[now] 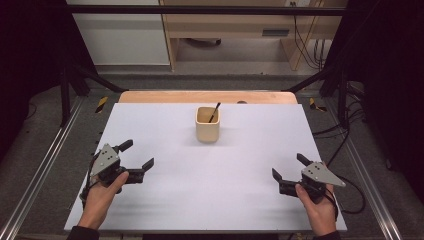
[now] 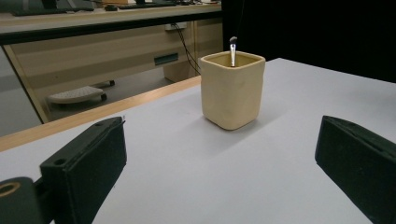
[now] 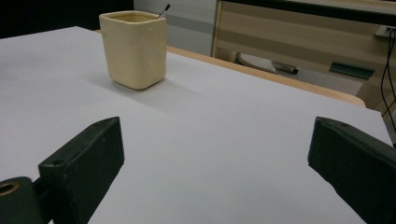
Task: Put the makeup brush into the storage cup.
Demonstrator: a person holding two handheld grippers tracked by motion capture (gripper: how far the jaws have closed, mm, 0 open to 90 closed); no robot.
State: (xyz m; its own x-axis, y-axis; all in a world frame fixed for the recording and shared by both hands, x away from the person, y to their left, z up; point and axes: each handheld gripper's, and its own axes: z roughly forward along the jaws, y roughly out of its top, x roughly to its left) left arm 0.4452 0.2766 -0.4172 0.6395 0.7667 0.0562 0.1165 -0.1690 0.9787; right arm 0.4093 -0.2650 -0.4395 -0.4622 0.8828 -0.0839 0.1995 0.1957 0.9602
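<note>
One wide counter with a pale grey-white top and a light wooden far edge [image 1: 165,150] is carrying everything. One cream, square-sided ceramic cup [image 1: 207,125] is standing upright on it, centred toward the far edge, well apart from both grippers. One thin dark stick with a small rounded tip [image 1: 214,112] is leaning inside the cup, poking above its rim. Two grippers are resting low near the counter's near corners, each held in one hand. The left gripper [image 1: 136,154] is angling toward the cup, its jaws spread wide and holding nothing. The right gripper [image 1: 288,166] is pointing inward too, jaws likewise wide apart and empty.
</note>
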